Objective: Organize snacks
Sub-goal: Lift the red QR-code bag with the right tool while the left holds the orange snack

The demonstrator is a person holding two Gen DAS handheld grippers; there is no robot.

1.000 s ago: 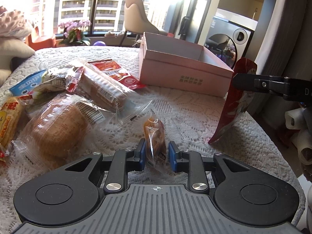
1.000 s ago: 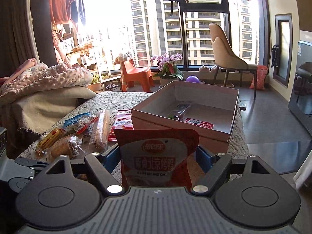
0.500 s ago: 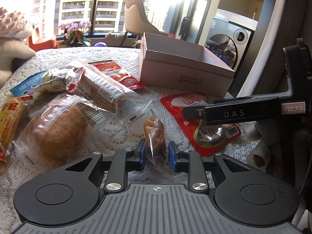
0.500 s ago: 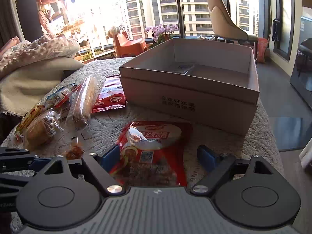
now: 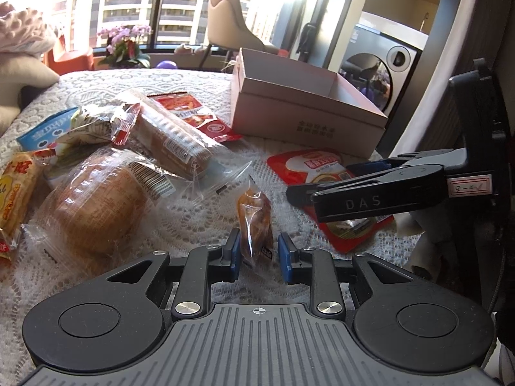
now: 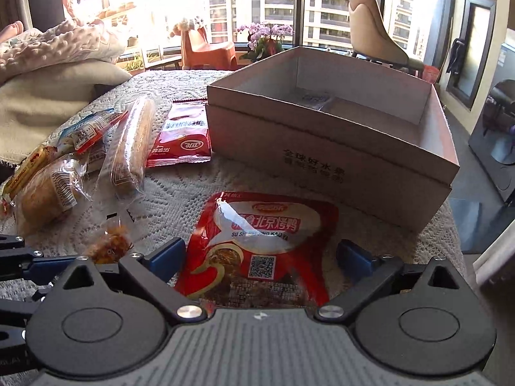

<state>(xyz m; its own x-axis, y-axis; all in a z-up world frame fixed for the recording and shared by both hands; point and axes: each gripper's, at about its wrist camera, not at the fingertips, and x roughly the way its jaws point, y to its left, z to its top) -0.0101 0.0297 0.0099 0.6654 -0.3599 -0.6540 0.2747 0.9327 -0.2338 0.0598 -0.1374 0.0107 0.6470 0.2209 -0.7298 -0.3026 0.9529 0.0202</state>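
A small clear-wrapped brown snack [image 5: 256, 225] lies on the lace cloth between the blue pads of my left gripper [image 5: 257, 254]; the jaws stand slightly apart on either side of it, with small gaps. It also shows in the right wrist view [image 6: 107, 246]. A red roast-duck pouch [image 6: 260, 247] lies flat on the cloth between the wide-open fingers of my right gripper [image 6: 262, 254], in front of the open pink cardboard box [image 6: 334, 157]. The pouch [image 5: 318, 167] and box [image 5: 305, 119] also show in the left wrist view.
A pile of wrapped breads and snacks [image 5: 96, 173] lies at the left, with a red sachet [image 6: 182, 138] beside the box. The box holds a few packets [image 6: 317, 99]. The table edge drops off at the right [image 6: 450, 225].
My right gripper came down with the red pouch, laid it flat on the cloth and opened. The left gripper has stayed around the small brown snack.
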